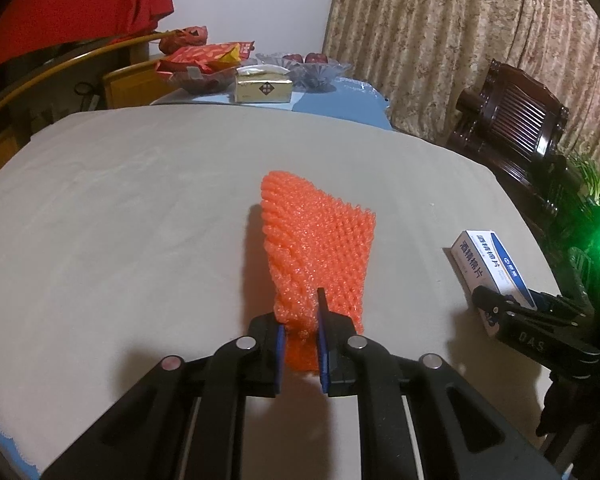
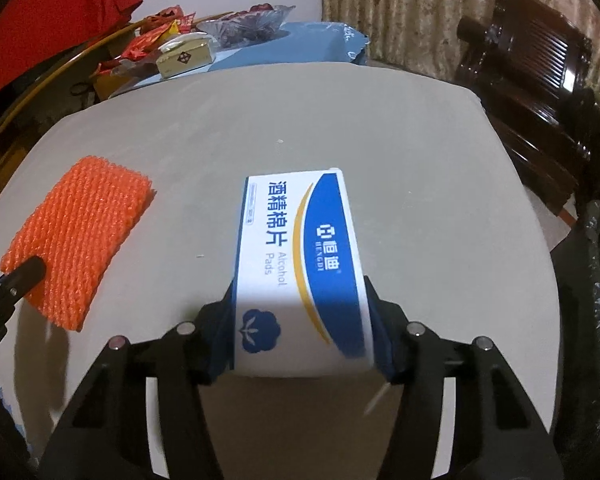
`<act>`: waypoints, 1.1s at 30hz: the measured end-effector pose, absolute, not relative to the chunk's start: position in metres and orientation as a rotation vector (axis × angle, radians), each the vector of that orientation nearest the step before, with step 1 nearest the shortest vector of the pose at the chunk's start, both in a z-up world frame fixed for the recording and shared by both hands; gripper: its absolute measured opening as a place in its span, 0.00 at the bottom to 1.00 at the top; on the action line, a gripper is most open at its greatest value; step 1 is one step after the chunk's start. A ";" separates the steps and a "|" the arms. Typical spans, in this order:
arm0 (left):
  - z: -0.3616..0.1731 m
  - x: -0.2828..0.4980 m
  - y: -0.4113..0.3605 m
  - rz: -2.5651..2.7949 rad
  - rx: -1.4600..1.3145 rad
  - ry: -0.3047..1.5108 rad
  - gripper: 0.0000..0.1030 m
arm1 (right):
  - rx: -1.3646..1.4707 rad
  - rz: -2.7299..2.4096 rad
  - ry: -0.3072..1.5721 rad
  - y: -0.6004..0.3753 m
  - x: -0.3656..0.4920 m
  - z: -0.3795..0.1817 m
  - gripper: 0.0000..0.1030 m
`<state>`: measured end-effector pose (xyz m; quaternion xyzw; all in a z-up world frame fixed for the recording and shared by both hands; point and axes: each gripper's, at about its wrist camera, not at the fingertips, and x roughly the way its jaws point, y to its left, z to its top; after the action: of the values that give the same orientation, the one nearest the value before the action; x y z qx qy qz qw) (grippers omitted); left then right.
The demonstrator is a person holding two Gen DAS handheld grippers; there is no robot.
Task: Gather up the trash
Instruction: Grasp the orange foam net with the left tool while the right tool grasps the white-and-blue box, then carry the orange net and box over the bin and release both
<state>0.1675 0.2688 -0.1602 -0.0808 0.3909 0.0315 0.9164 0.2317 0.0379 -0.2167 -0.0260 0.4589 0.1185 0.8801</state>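
My left gripper [image 1: 302, 336] is shut on the near end of an orange foam fruit net [image 1: 318, 240] and holds it above the grey table; the net also shows in the right wrist view [image 2: 76, 240]. My right gripper [image 2: 302, 312] is shut on a white and blue alcohol pads box [image 2: 300, 264], held above the table. The box also shows at the right of the left wrist view [image 1: 488, 272], with the right gripper [image 1: 532, 320] on it.
The grey cloth-covered table [image 1: 120, 220] spreads ahead. At its far end stand a gold box [image 1: 262, 88], red snack bags [image 1: 204, 58] and glass bowls [image 1: 320, 66]. A dark wooden chair [image 2: 532, 80] stands at right. A black bin bag [image 2: 592, 300] hangs at the right edge.
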 end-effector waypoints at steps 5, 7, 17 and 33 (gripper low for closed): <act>-0.154 0.165 0.264 0.057 -0.161 0.791 0.13 | -0.068 0.285 0.923 0.036 0.223 -0.198 0.53; -0.149 0.163 0.260 0.049 -0.159 0.782 0.13 | -0.077 0.309 0.904 0.035 0.218 -0.186 0.53; -0.112 0.151 0.232 0.018 -0.142 0.733 0.13 | -0.056 0.364 0.850 0.007 0.191 -0.130 0.53; -0.052 0.131 0.169 -0.055 -0.111 0.658 0.13 | -0.005 0.361 0.755 -0.051 0.152 -0.066 0.53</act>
<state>0.1309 0.1690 -0.0520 -0.0544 0.3227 -0.0272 0.9445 0.1517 -0.0511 -0.0657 -0.0025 0.3666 0.1754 0.9137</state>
